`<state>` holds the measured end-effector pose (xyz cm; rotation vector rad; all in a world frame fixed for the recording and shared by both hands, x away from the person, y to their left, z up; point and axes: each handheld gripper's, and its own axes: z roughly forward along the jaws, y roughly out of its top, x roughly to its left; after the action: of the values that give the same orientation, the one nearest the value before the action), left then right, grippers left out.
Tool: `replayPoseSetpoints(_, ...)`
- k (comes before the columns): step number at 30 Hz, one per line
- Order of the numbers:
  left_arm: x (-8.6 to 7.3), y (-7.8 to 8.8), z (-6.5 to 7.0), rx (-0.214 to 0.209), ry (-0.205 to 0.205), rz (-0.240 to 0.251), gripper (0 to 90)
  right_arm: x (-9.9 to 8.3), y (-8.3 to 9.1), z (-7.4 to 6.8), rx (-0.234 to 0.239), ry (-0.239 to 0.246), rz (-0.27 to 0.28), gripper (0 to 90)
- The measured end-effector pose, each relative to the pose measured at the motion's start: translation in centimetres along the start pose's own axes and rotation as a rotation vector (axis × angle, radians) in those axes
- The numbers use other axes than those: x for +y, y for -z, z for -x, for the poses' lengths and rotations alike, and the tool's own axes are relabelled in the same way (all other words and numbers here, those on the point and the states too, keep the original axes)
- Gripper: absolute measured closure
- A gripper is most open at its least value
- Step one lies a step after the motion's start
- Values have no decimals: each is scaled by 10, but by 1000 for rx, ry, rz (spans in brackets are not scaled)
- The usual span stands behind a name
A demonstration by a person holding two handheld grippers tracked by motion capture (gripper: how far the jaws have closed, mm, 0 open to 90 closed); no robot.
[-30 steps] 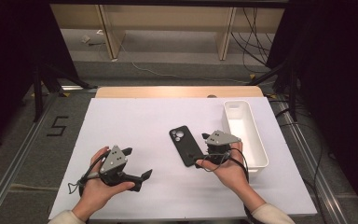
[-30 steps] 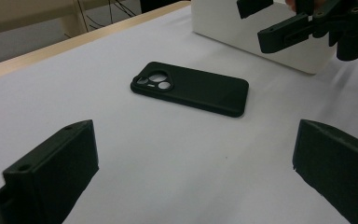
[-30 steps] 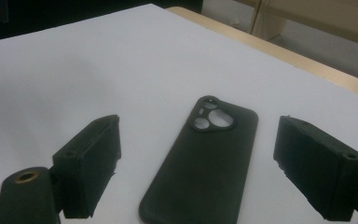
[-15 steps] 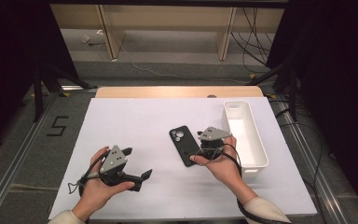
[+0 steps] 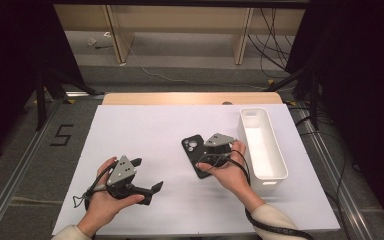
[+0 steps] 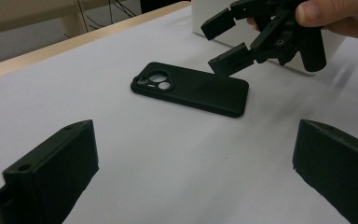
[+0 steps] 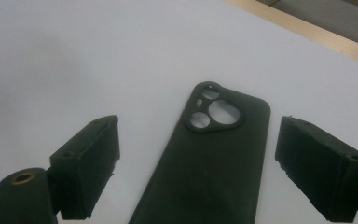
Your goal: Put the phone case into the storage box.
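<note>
A black phone case lies camera-cutout side up on the white table sheet. My right gripper hovers low over its near end. In the right gripper view the case runs up between the two jaws of that gripper, with a gap on each side. The jaws have just been opening and stand open. In the left gripper view the right gripper hangs just above the case. My left gripper rests open at the left, nothing between its jaws.
A long white bin stands just right of the case and the right hand. The table's wooden far edge runs behind the sheet. Dark frame legs and cables sit beyond the table.
The right hand has slid left and slightly down, bringing its gripper from beside the bin onto the case's near end. The left hand has kept still.
</note>
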<state>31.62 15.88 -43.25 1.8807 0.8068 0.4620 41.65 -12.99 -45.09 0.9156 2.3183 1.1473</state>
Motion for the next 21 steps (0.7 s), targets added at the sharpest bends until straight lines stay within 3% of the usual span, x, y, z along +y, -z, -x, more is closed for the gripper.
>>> replayPoseSetpoints(21,0,-1,0,-3,-1,-3,0,1,-26,5,-31,-32,-147,138)
